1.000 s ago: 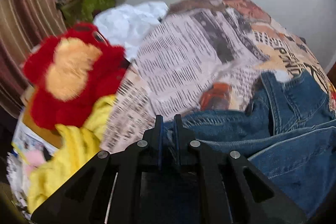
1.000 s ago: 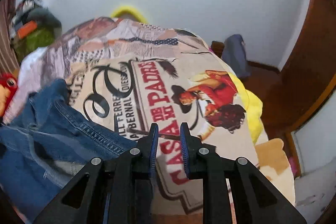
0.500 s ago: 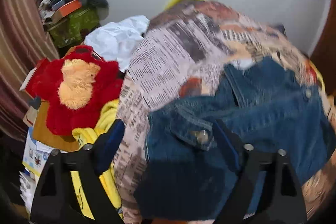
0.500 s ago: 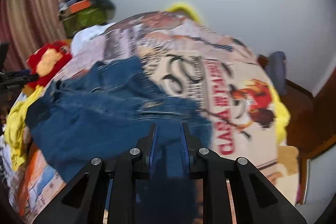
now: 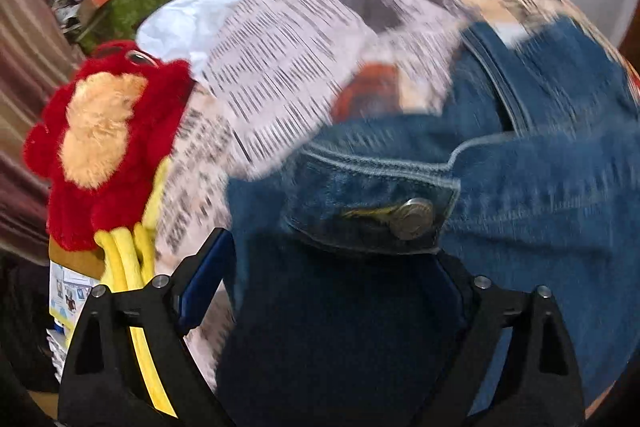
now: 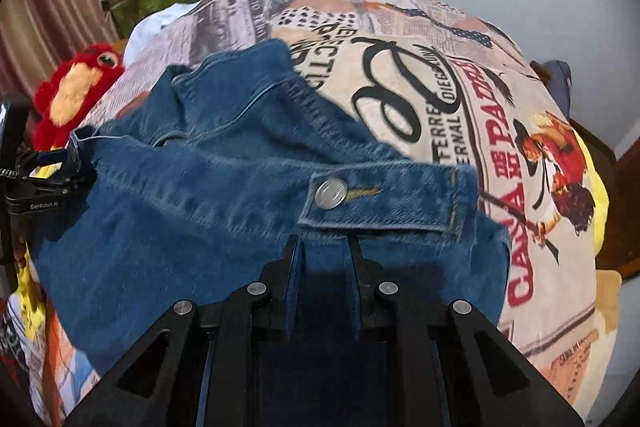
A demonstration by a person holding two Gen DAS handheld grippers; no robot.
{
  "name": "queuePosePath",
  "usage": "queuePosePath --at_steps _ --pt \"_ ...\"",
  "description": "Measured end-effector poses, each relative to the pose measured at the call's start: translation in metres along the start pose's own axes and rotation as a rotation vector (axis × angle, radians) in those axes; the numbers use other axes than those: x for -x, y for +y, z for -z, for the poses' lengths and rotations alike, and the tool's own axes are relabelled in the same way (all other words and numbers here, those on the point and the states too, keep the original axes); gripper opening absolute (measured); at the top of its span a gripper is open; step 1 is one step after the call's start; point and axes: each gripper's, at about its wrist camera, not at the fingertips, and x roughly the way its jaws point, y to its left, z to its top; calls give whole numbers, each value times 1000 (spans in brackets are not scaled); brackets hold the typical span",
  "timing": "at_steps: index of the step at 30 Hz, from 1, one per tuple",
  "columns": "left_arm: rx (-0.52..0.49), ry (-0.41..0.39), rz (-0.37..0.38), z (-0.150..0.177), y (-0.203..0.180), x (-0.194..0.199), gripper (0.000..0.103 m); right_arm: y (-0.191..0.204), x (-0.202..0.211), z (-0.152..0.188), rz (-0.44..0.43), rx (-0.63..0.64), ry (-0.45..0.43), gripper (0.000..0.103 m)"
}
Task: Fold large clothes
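The denim jacket [image 6: 208, 195] lies spread on the bed [image 6: 440, 75], mid-fold. The right gripper [image 6: 322, 259] is clamped on the hem below a buttoned tab, while the left gripper [image 5: 328, 267] stands wide apart around the opposite corner (nothing pinched). Next, the left likely needs to close before lifting.

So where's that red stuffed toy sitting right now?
The red stuffed toy sits at the left edge of the bed, beside the printed bedspread, left of the denim jacket; the right wrist view shows it far left too.
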Motion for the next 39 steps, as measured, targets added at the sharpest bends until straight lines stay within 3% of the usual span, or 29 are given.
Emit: queuePosePath --at_steps 3,6,10,14,19,23,29,33,36,39 --pt "38 -25 -11 -12 9 -2 93 -9 -1 -7 -16 -29 -27 16" --pt "72 -21 -37 -17 16 -8 98 -8 2 -9 36 -7 -78 16" --pt "94 -29 -35 -10 17 -3 98 0 3 -3 82 18 -84 16" --pt "95 -63 25 -2 18 26 98 7 19 3 93 20 -83 16" --pt "32 -174 81 9 2 77 98 28 49 8 -9 43 -123 16" --pt "-29 -201 144 19 -23 94 98 57 56 13 -83 82 -107 16" --pt "-52 -99 238 35 -63 74 98 100 42 30 -45 197 -80 16" --pt "-82 -47 196 46 -78 46 98 106 10 44 19 246 4 16" --pt "-96 -39 145 56 -76 31 99 103 10 53 19 297 -39 16" --pt "-90 -53 89 62 -62 30 99 103 13 62 93 352 -64 16"
